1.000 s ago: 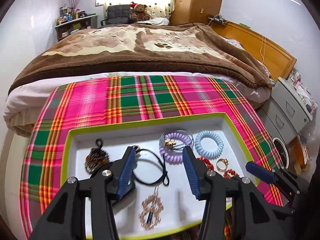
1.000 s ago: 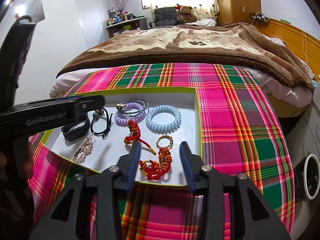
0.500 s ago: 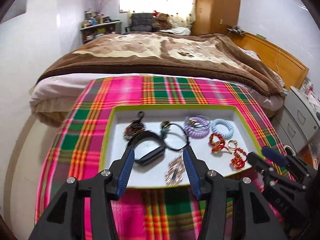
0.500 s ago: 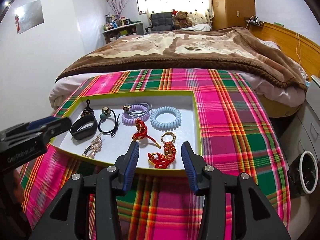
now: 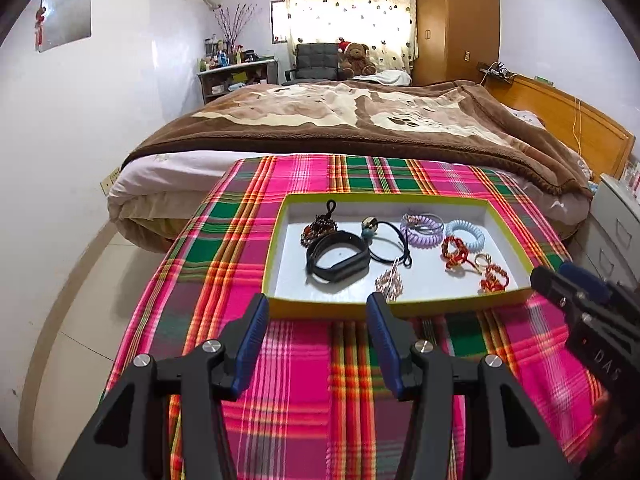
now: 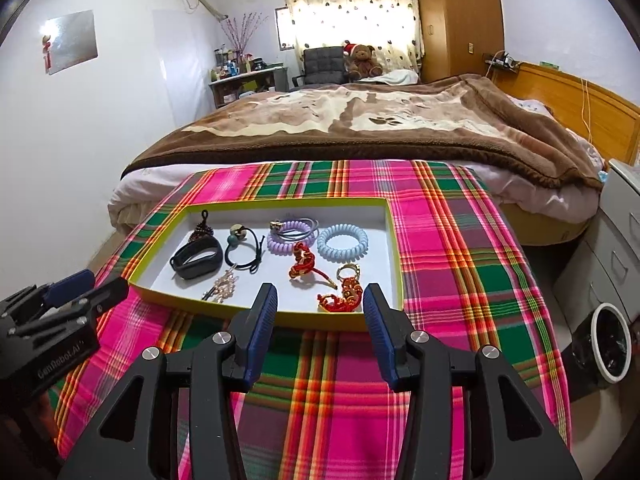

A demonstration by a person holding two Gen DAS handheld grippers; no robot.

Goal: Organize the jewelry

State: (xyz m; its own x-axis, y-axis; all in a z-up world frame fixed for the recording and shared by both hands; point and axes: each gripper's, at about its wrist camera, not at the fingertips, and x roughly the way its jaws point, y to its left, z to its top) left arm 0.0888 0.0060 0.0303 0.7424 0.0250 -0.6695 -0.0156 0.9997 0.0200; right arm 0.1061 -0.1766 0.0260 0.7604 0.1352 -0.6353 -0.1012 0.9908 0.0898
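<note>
A shallow white tray with a yellow-green rim (image 5: 276, 240) (image 6: 394, 248) lies on a plaid cloth. It holds a black wristband (image 5: 338, 258) (image 6: 197, 258), a black hair tie (image 5: 386, 240) (image 6: 244, 250), a purple coil band (image 5: 422, 230) (image 6: 290, 236), a light-blue coil band (image 5: 466, 234) (image 6: 342, 242), red knotted cords (image 5: 454, 252) (image 6: 302, 264), a gold ring (image 6: 348, 270), a red-gold charm (image 6: 344, 298), a gold brooch (image 5: 390, 280) (image 6: 224, 284) and a dark beaded charm (image 5: 318, 228). My left gripper (image 5: 316, 316) hangs open, empty, in front of the tray's near rim. My right gripper (image 6: 318, 304) is open and empty by the near right corner.
The plaid cloth (image 5: 304, 380) covers a table at the foot of a bed with a brown blanket (image 5: 360, 120). A white drawer cabinet (image 6: 612, 248) and a round bin (image 6: 606, 344) stand to the right. Bare floor (image 5: 80, 280) lies to the left.
Both grippers have pulled back from over the tray to in front of its near edge, both empty. The black wristband, hidden under the left fingers before, now lies free in the tray.
</note>
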